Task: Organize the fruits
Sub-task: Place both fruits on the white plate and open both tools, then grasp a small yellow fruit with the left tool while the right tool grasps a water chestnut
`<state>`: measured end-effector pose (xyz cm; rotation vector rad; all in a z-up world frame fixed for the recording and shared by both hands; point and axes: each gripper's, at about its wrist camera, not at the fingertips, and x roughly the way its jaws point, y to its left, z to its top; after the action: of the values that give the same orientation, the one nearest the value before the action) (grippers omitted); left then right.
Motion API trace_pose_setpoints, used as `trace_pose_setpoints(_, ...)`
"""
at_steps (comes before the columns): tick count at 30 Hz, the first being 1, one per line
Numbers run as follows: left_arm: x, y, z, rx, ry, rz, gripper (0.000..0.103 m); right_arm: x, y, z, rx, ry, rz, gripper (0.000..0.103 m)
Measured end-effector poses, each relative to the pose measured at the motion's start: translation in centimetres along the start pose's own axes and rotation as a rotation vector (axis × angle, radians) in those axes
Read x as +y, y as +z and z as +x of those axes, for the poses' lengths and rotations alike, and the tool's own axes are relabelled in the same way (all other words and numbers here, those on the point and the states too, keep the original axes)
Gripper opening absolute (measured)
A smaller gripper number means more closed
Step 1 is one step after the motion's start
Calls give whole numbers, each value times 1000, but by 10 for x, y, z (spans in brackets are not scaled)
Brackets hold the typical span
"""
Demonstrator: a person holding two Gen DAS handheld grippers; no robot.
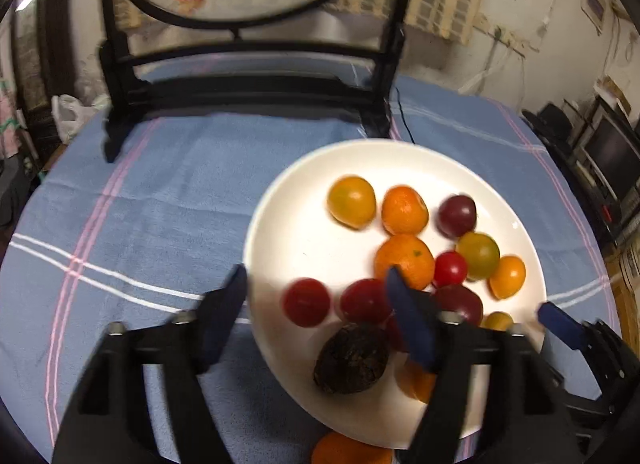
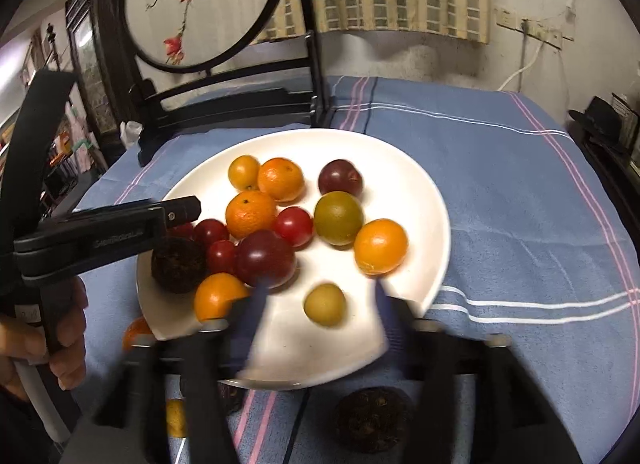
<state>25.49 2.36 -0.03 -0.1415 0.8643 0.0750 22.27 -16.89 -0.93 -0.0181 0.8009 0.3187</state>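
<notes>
Over the plate's (image 1: 280,199) left edge, the left gripper (image 1: 316,284) stood parted and empty above red fruits (image 1: 306,302); rightward, the right gripper (image 2: 320,292), likewise parted, framed a small yellow-green fruit (image 2: 325,304), seemingly next for gripping.

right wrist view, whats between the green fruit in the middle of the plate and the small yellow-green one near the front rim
Nothing: in the right wrist view, only bare white plate separates the green fruit from the small yellow-green one.

Each black hand-held gripper (image 1: 316,288) has blue fingertips (image 1: 412,324) and silver screws.
</notes>
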Motion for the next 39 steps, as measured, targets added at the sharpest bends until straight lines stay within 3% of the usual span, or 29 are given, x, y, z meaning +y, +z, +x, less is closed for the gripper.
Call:
trace_pose_setpoints(5,-2,-10,-26,-31,-12,34,72,-8,-9,-18,-14,23,22,61)
trace_pose_setpoints(9,1,-26,-45,-43,-15,33,78,-15,-20,-31,-15,18,33,61)
trace_pose_setpoints(19,-4,-92,-79,-26,-54,51,83,-26,-55,-46,12,-7,37,61)
trace_pose_setpoints(25,-14,-126,-78,25,-127,78,83,-24,-66,-51,15,-20,4,61)
trace_pose_setpoints(32,-17,-133,-76,15,-103,107,83,-23,-72,-42,41,-39,-3,61)
trace_pose_setpoints(39,-13,-135,-63,63,-84,95,83,-16,-69,-19,130,-56,8,61)
